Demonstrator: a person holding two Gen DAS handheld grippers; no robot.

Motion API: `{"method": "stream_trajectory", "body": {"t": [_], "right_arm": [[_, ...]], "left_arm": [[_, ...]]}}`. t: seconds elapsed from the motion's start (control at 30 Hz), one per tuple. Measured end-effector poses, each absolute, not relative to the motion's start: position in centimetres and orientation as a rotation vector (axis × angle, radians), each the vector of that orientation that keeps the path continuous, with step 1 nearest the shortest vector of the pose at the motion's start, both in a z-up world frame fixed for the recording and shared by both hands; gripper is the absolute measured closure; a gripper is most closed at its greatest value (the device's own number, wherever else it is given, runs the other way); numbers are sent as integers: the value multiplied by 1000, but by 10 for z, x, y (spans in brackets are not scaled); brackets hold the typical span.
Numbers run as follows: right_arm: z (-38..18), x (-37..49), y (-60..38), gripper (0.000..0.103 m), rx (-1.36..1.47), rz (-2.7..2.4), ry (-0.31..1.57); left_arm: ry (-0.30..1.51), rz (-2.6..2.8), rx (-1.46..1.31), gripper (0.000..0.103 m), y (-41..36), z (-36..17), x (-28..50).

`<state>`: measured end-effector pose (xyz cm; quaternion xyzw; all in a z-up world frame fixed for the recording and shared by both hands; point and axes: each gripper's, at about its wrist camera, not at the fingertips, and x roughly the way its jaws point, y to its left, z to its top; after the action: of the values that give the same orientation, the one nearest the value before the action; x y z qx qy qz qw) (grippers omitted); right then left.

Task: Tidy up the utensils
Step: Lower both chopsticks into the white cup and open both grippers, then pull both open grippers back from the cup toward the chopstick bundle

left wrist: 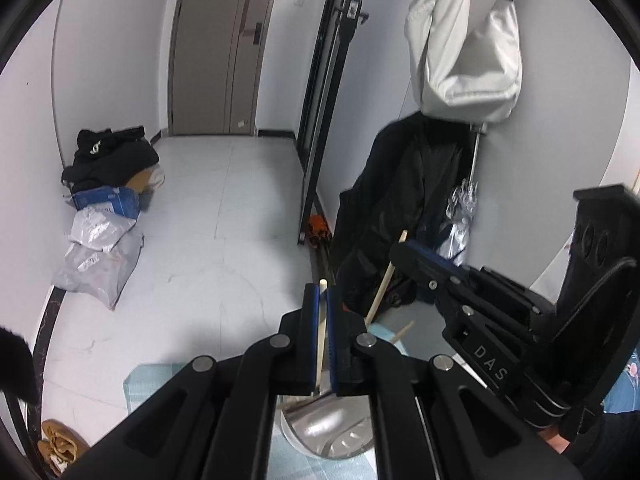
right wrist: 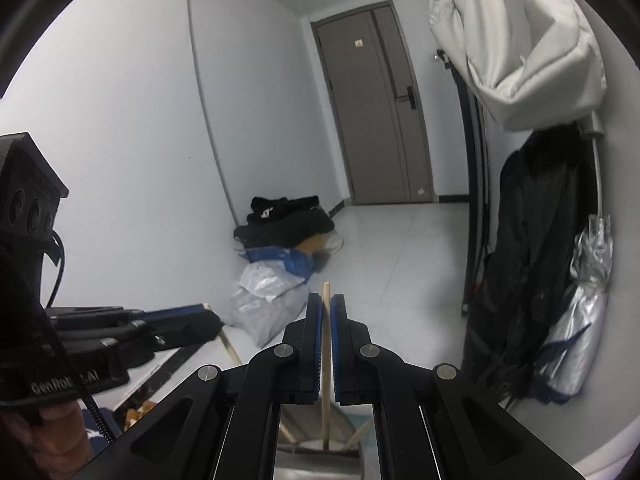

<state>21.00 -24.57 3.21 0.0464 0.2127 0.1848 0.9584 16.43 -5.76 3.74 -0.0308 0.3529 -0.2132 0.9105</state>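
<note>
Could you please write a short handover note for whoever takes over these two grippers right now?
Left hand-held gripper: shut on one wooden chopstick, whose lower end points down toward the metal cup.
Right hand-held gripper: shut on a second chopstick, also above the cup.
Cup: stands on a light blue mat directly below both grippers; at least two other sticks already lean inside it.
Done: some sticks are in the cup, and the two held ones are lined up over it.
Left: probably lower both sticks into the cup and release them. No other utensils are in view.
</note>
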Motion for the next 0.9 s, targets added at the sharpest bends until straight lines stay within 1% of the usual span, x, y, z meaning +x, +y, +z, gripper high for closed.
{"method": "stream_trajectory", "body": {"t": [0.17, 0.23, 0.33, 0.5, 0.53, 0.6, 0.63, 0.67, 0.7, 0.73, 0.83, 0.9], "right_arm": [[23, 207, -240, 100, 63, 391, 482], [19, 208, -240, 97, 72, 412, 515], [10, 206, -240, 97, 84, 436, 568], [10, 196, -248, 93, 113, 422, 590], [13, 192, -251, 88, 123, 415, 587], [20, 183, -258, 78, 142, 405, 570], [24, 178, -262, 77, 154, 404, 560], [28, 174, -266, 76, 163, 402, 553], [33, 169, -268, 76, 167, 392, 547], [37, 163, -271, 75, 167, 372, 540], [48, 147, -278, 73, 172, 353, 519], [54, 136, -280, 66, 173, 345, 499]], "left_arm": [[771, -408, -104, 102, -49, 28, 167], [789, -401, -132, 102, -45, 26, 167], [815, -400, -165, 102, -43, 26, 165], [819, -355, -193, 99, -39, 31, 157], [815, -346, -198, 96, -37, 32, 155], [802, -316, -198, 89, -35, 35, 148], [796, -302, -198, 80, -35, 37, 145], [785, -270, -189, 67, -35, 41, 139], [777, -250, -184, 62, -34, 42, 135], [763, -248, -189, 59, -33, 45, 130], [736, -238, -198, 57, -30, 53, 116], [721, -239, -206, 52, -29, 57, 106]]}}
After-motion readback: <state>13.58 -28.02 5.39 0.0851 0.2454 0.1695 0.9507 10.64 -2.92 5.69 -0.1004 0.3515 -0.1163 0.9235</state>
